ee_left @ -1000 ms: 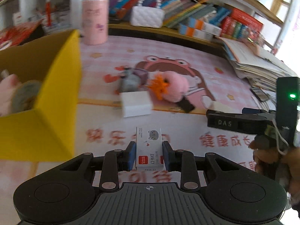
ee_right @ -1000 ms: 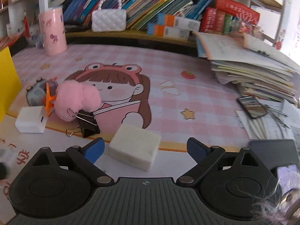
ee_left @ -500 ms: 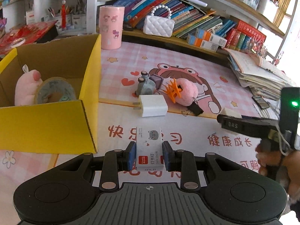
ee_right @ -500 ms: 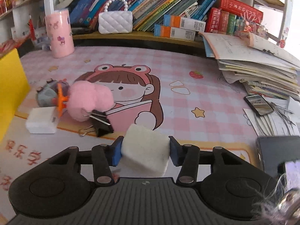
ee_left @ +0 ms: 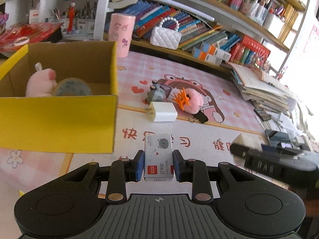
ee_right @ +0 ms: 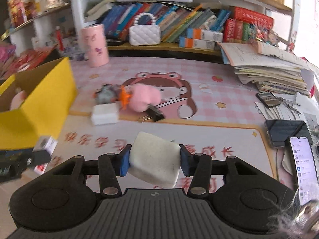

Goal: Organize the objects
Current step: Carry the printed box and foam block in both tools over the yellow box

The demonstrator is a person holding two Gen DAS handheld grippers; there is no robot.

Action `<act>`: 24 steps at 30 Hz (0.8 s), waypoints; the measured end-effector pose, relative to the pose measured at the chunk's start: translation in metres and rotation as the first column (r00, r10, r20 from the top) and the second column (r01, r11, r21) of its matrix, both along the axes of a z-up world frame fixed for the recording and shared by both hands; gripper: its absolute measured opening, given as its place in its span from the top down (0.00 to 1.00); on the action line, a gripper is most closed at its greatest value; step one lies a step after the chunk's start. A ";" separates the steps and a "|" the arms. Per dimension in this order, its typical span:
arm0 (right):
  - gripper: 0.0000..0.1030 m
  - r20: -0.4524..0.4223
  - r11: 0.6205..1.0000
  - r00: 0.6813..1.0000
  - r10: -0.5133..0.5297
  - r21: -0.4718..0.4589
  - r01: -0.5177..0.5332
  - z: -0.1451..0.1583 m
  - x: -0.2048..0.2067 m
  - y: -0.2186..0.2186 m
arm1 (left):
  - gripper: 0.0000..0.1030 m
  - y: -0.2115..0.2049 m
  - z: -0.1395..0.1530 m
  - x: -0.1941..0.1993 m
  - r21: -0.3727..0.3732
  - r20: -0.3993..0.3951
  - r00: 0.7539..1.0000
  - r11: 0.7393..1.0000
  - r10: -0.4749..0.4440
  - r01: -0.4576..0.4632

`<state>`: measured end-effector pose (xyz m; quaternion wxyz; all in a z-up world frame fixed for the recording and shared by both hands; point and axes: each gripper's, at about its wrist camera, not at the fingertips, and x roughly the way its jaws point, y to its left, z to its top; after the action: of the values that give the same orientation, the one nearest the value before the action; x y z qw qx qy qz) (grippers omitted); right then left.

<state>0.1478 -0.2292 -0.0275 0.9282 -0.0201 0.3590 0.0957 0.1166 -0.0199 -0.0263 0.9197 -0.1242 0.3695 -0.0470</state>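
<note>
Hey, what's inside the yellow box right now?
In the yellow box sit a pink plush toy and a roll of tape beside it. The box's front wall hides their lower parts and the floor, so anything lying low there cannot be seen.

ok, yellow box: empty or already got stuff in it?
Not empty: the yellow box holds a pink plush toy and a tape roll.

Behind pink cartoon mat (ee_right: 219,83): book row (ee_right: 179,22), white quilted purse (ee_right: 144,34). Right of mat: paper stack (ee_right: 269,69), two phones (ee_right: 287,131).
</note>
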 end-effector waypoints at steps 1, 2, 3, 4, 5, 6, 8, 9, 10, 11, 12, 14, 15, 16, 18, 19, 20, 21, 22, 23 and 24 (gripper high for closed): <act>0.56 0.002 1.000 1.000 0.017 -0.009 -0.017 0.001 -0.007 0.007 | 0.73 0.003 0.001 -0.003 -0.003 0.006 1.000 1.000 0.002 -0.002; 0.56 0.004 0.999 0.999 0.032 -0.017 -0.031 0.002 -0.012 0.013 | 0.73 0.008 0.002 -0.008 -0.008 0.011 1.000 1.000 0.004 -0.004; 0.56 0.007 0.999 0.999 0.047 -0.026 -0.047 0.003 -0.017 0.021 | 0.73 0.012 0.002 -0.012 -0.012 0.014 1.000 1.000 0.007 -0.007; 0.56 0.009 0.998 0.998 0.061 -0.034 -0.061 0.004 -0.021 0.027 | 0.73 0.017 0.002 -0.017 -0.016 0.015 1.000 1.000 0.011 -0.011; 0.56 0.009 0.996 0.997 0.076 -0.040 -0.075 0.004 -0.026 0.034 | 0.73 0.022 0.002 -0.023 -0.020 0.017 1.000 1.000 0.017 -0.017; 0.56 0.010 0.995 0.996 0.089 -0.045 -0.089 0.005 -0.031 0.042 | 0.73 0.027 0.002 -0.027 -0.022 0.018 1.000 0.999 0.024 -0.023; 0.56 0.009 0.992 0.993 0.115 -0.051 -0.114 0.005 -0.042 0.055 | 0.73 0.039 0.003 -0.038 -0.028 0.016 0.999 0.999 0.041 -0.041; 0.56 0.007 0.991 0.992 0.126 -0.053 -0.125 0.005 -0.047 0.062 | 0.73 0.045 0.003 -0.043 -0.031 0.015 0.999 0.998 0.050 -0.050; 0.56 0.005 0.989 0.991 0.135 -0.055 -0.135 0.005 -0.051 0.068 | 0.73 0.052 0.003 -0.048 -0.033 0.013 0.998 0.998 0.059 -0.059; 0.56 0.003 0.988 0.989 0.147 -0.056 -0.146 0.006 -0.056 0.076 | 0.73 0.059 0.003 -0.054 -0.035 0.012 0.997 0.997 0.070 -0.069; 0.56 0.002 0.986 0.987 0.158 -0.058 -0.157 0.006 -0.061 0.083 | 0.73 0.066 0.003 -0.060 -0.037 0.011 0.997 0.996 0.079 -0.079; 0.56 0.001 0.982 0.984 0.180 -0.059 -0.180 0.006 -0.071 0.096 | 0.73 0.079 0.004 -0.071 -0.039 0.010 0.995 0.994 0.100 -0.100; 0.56 0.000 0.980 0.982 0.190 -0.060 -0.190 0.006 -0.076 0.103 | 0.73 0.085 0.004 -0.076 -0.040 0.010 0.994 0.993 0.110 -0.110; 0.56 0.001 0.978 0.980 0.199 -0.061 -0.199 0.006 -0.080 0.109 | 0.73 0.092 0.004 -0.082 -0.041 0.011 0.993 0.992 0.121 -0.120; 0.56 0.003 0.974 0.976 0.218 -0.061 -0.218 0.007 -0.090 0.121 | 0.73 0.103 0.005 -0.092 -0.041 0.015 0.991 0.990 0.136 -0.135; 0.56 0.005 0.972 0.974 0.227 -0.061 -0.227 0.007 -0.094 0.127 | 0.73 0.108 0.005 -0.096 -0.040 0.017 0.990 0.989 0.143 -0.142; 0.56 0.007 0.970 0.972 0.234 -0.061 -0.233 0.007 -0.099 0.132 | 0.73 0.113 0.006 -0.101 -0.040 0.020 0.989 0.988 0.149 -0.148; 0.56 0.010 0.969 0.970 0.241 -0.061 -0.240 0.008 -0.103 0.137 | 0.73 0.118 0.007 -0.106 -0.039 0.023 0.988 0.988 0.153 -0.152; 0.56 0.012 0.967 0.969 0.247 -0.060 -0.246 0.008 -0.107 0.141 | 0.73 0.121 0.008 -0.109 -0.038 0.026 0.987 0.987 0.156 -0.155; 0.56 0.015 0.966 0.967 0.253 -0.058 -0.252 0.009 -0.111 0.146 | 0.73 0.125 0.009 -0.113 -0.036 0.030 0.987 0.987 0.158 -0.157; 0.56 0.017 0.965 0.966 0.257 -0.057 -0.255 0.009 -0.114 0.150 | 0.73 0.129 0.010 -0.117 -0.034 0.034 0.987 0.987 0.159 -0.158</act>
<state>0.0336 -0.0789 -0.0183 0.9114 -0.0929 0.3446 0.2047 -0.0005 0.1092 -0.0165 0.9251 -0.1664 0.3408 0.0183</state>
